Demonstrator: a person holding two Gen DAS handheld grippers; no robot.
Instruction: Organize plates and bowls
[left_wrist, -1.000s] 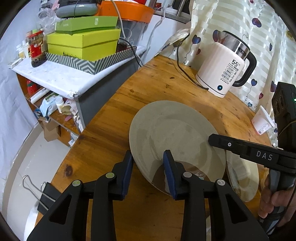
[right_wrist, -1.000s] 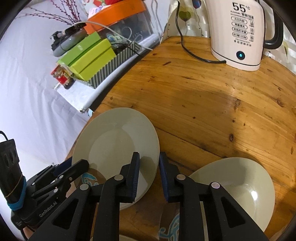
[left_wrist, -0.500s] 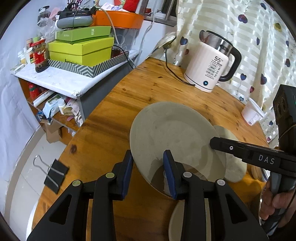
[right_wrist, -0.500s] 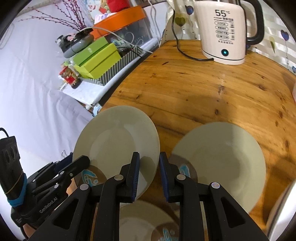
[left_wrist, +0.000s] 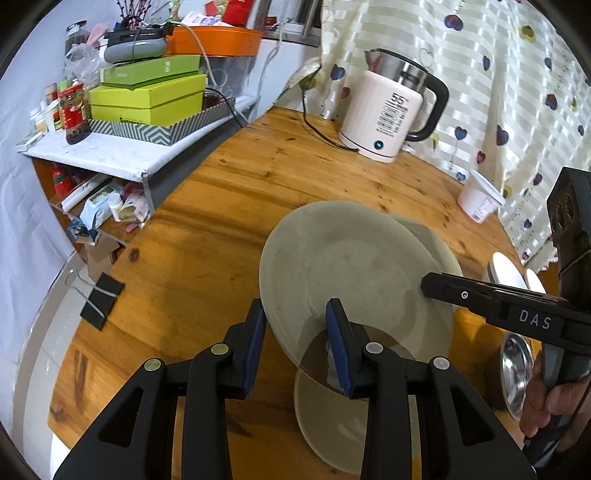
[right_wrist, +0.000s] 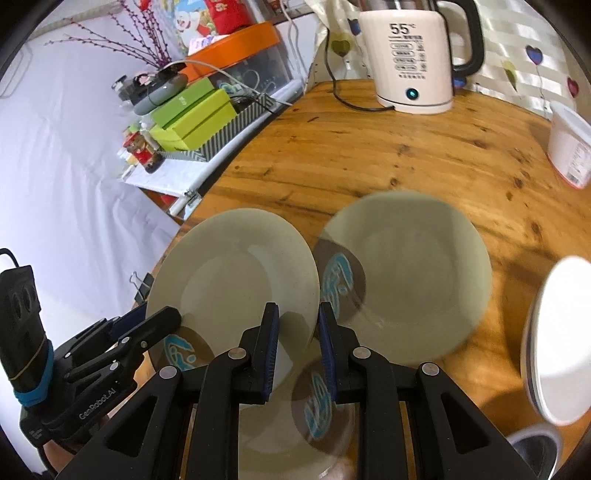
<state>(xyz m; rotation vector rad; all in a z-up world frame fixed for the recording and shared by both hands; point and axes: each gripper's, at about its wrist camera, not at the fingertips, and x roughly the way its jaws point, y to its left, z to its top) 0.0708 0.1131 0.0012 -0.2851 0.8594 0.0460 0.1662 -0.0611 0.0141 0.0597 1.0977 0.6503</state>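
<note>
Left gripper (left_wrist: 295, 343) and right gripper (right_wrist: 295, 347) both clamped on one round beige ceramic plate (left_wrist: 343, 266), lifted at frame centre. Below it, second beige plate (right_wrist: 406, 273) flat on round wooden tabletop (right_wrist: 369, 155), centre-right.

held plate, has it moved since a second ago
Yes. The held plate, gripped by both grippers, has drawn back from the kettle, toward the table's near edge.

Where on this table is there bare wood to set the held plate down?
Bare wood lies between the kettle and the held plate, and on the table beside the binder clip. Crowded near the steel bowl and other plates.
</note>
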